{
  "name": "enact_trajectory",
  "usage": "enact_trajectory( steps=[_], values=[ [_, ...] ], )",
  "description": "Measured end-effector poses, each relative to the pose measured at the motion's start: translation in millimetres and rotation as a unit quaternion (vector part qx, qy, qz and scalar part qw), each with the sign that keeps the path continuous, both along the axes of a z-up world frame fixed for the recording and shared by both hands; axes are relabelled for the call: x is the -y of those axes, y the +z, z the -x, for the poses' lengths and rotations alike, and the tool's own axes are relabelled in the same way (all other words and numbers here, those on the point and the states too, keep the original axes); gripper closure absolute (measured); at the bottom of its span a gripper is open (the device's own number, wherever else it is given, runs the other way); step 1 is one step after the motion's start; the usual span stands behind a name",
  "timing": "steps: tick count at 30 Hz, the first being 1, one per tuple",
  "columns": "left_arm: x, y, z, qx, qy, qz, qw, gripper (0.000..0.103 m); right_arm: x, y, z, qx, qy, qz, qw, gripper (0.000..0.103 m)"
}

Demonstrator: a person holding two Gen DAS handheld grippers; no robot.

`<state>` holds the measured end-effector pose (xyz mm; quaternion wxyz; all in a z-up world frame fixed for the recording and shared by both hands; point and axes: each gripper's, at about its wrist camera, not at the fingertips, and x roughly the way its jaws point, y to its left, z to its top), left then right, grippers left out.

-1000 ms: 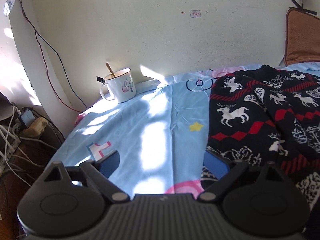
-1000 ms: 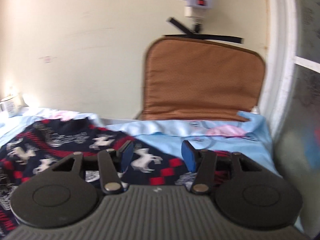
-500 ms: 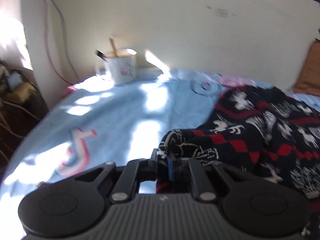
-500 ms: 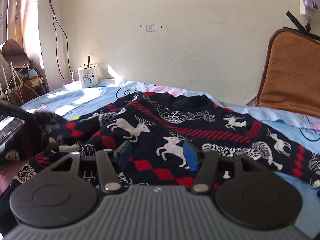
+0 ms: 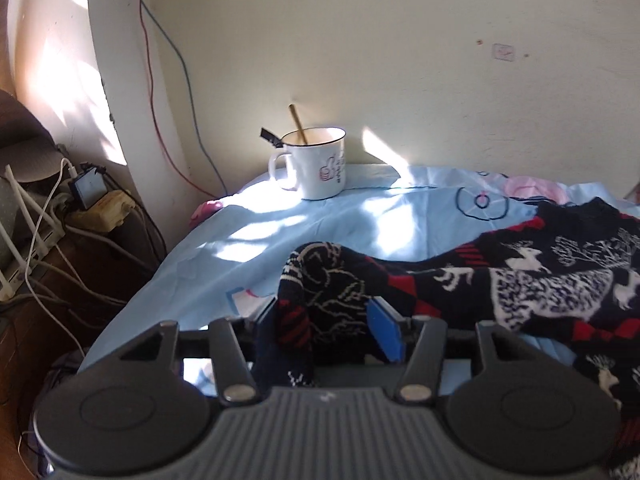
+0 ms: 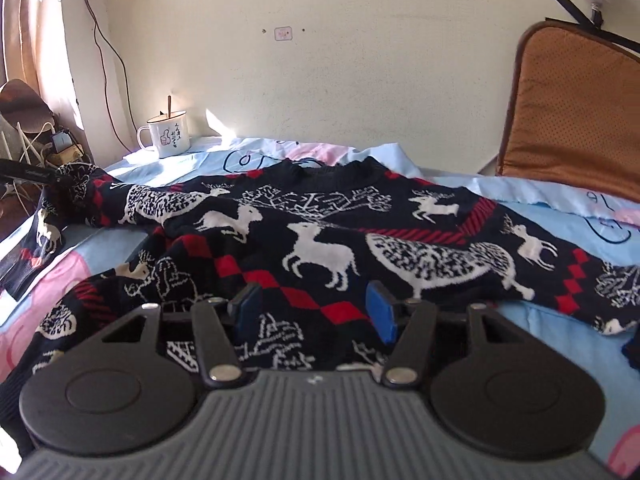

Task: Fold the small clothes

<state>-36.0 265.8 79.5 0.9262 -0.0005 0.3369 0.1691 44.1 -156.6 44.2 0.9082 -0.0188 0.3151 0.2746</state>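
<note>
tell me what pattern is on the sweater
White deer and red diamonds on black knit; the sweater shows best in the right wrist view.

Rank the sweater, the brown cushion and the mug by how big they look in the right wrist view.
1. sweater, spread across most of the bed
2. brown cushion, cut off by the frame edge
3. mug, smallest, though it also stands farthest back by the wall

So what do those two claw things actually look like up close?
Both look the same: the left claw and right claw each have a ribbed dark grey body, two round black discs at the sides, black linkage bars with silver rivets, and two fingers with blue pads. No cables or sleeves show.
</note>
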Motion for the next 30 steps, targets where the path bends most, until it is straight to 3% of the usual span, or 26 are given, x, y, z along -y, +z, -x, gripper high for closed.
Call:
enact_trajectory(
  steps=[4, 7, 10, 12, 13, 14, 15, 17, 18, 19, 20, 22, 25, 28, 30],
  values=[
    [44.8, 3.5, 46.4, 0.005, -0.106, 0.021, 0.9941, 0.05, 52.9, 3.9, 22.7, -0.034, -0.027, -0.037, 0.998, 0.043],
    [76.9, -9.6, 58.2, -0.018, -0.17, 0.079, 0.9821, 0.05, 86.2, -3.3, 45.4, -0.063, -0.056, -0.071, 0.994, 0.043],
    [95.4, -29.8, 58.1, -0.048, -0.206, 0.138, 0.9676, 0.045, 99.2, -16.0, 69.7, -0.084, -0.067, -0.084, 0.991, 0.043],
    [103.4, -44.7, 58.1, -0.068, -0.215, 0.151, 0.9624, 0.042, 102.9, -26.2, 82.1, -0.102, -0.058, -0.092, 0.989, 0.043],
    [107.9, -52.0, 59.0, -0.078, -0.217, 0.155, 0.9605, 0.044, 100.8, -30.7, 87.3, -0.109, -0.054, -0.096, 0.988, 0.043],
    [113.2, -57.1, 59.3, -0.087, -0.222, 0.161, 0.9578, 0.054, 99.6, -36.1, 91.9, -0.119, -0.044, -0.104, 0.987, 0.043],
    [117.0, -61.7, 64.2, -0.087, -0.229, 0.161, 0.9559, 0.061, 95.7, -38.8, 97.9, -0.107, -0.037, -0.108, 0.988, 0.041],
    [125.5, -60.5, 73.0, -0.087, -0.236, 0.149, 0.9562, 0.096, 86.5, -42.6, 107.5, -0.091, -0.025, -0.113, 0.989, 0.042],
    [126.4, -57.1, 78.3, -0.085, -0.233, 0.144, 0.958, 0.096, 80.1, -45.2, 111.0, -0.088, -0.024, -0.115, 0.989, 0.055],
    [125.9, -52.0, 83.2, -0.081, -0.228, 0.135, 0.9608, 0.096, 73.7, -47.9, 114.2, -0.085, -0.024, -0.111, 0.99, 0.08],
    [124.4, -46.4, 88.3, -0.076, -0.224, 0.128, 0.9632, 0.097, 68.9, -48.3, 117.0, -0.078, -0.024, -0.101, 0.992, 0.089],
    [117.6, -23.1, 106.7, -0.057, -0.211, 0.12, 0.9684, 0.097, 73.3, -38.5, 121.9, -0.059, -0.019, -0.089, 0.994, 0.09],
    [112.7, -0.7, 131.5, -0.05, -0.212, 0.127, 0.9677, 0.097, 99.7, -8.1, 129.8, -0.021, -0.027, -0.095, 0.995, 0.091],
    [124.5, -10.0, 141.4, -0.072, -0.231, 0.133, 0.9612, 0.097, 118.9, 16.2, 137.2, 0.012, -0.028, -0.066, 0.997, 0.091],
    [141.1, -35.0, 138.5, -0.106, -0.239, 0.116, 0.9581, 0.096, 115.2, 13.6, 135.9, -0.003, -0.009, -0.025, 1.0, 0.091]
  ],
)
